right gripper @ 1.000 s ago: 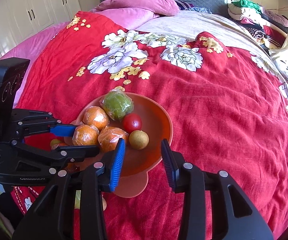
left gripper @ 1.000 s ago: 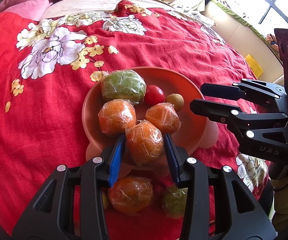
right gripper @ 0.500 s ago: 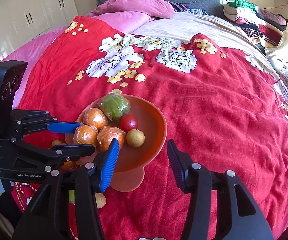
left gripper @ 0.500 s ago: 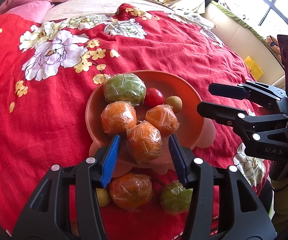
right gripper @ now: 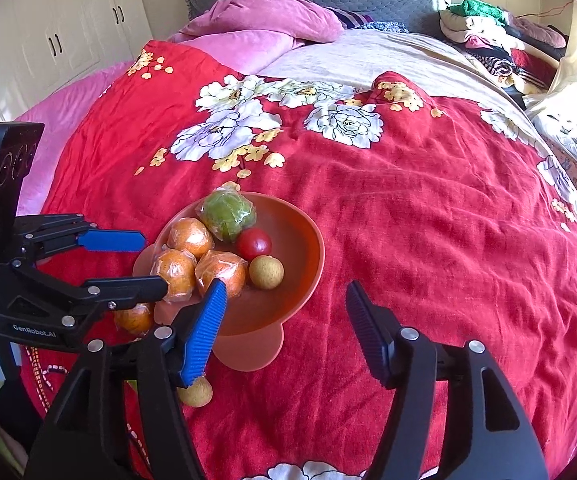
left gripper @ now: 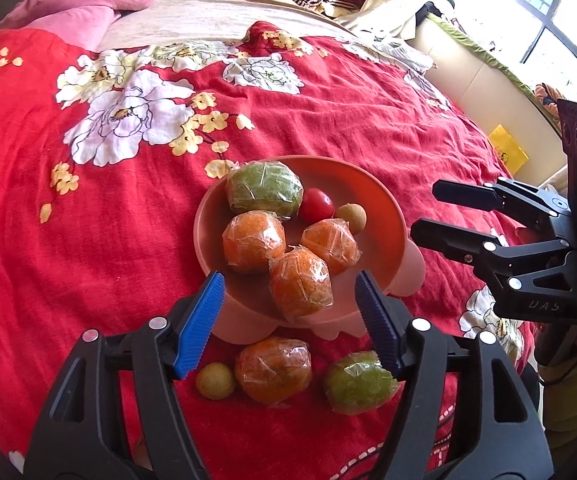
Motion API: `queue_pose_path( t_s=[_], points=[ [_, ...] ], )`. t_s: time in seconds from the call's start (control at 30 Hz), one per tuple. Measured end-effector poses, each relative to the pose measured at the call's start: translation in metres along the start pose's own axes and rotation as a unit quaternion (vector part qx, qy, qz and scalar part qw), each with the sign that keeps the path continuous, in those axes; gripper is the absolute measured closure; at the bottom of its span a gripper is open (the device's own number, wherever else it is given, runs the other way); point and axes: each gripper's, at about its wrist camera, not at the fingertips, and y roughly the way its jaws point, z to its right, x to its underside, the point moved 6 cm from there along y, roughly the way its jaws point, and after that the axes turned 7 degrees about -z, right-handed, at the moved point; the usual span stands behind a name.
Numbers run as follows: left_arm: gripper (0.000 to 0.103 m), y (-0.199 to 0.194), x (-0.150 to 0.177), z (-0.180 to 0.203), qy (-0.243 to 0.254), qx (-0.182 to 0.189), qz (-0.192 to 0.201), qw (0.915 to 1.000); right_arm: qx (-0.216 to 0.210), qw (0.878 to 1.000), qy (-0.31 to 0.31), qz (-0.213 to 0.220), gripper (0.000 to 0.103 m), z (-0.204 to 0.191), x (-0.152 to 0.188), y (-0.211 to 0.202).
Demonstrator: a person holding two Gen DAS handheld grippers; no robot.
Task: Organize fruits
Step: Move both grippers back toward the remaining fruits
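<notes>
With both the left gripper (left gripper: pixel 288 300) and right gripper (right gripper: pixel 284 320) just spread and empty, the plastic-wrapped orange (left gripper: pixel 300 282) at the shallow orange bowl's (left gripper: pixel 384 216) near rim could roll off onto the soft red quilt (left gripper: pixel 88 240)

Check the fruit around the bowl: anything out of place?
Yes. Three fruits lie on the red bedspread in front of the orange bowl, not in it: a wrapped orange, a wrapped green citrus and a small longan.
</notes>
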Motion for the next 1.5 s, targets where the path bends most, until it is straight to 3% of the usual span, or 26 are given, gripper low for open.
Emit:
queue_pose_path(
  t_s=[0.63,1.5],
  points=[
    [0.01,-0.028,-0.003,-0.014,-0.025,-0.01,0.03,0.9992,0.003,1.0,0.001,0.013,0.023,-0.004,0.004,-0.015],
    [0.01,-0.051,0.015,-0.036,-0.052,-0.036,0.035,0.9974,0.001,1.0,-0.012,0.02,0.016,-0.023,0.018,-0.036]
  ],
)
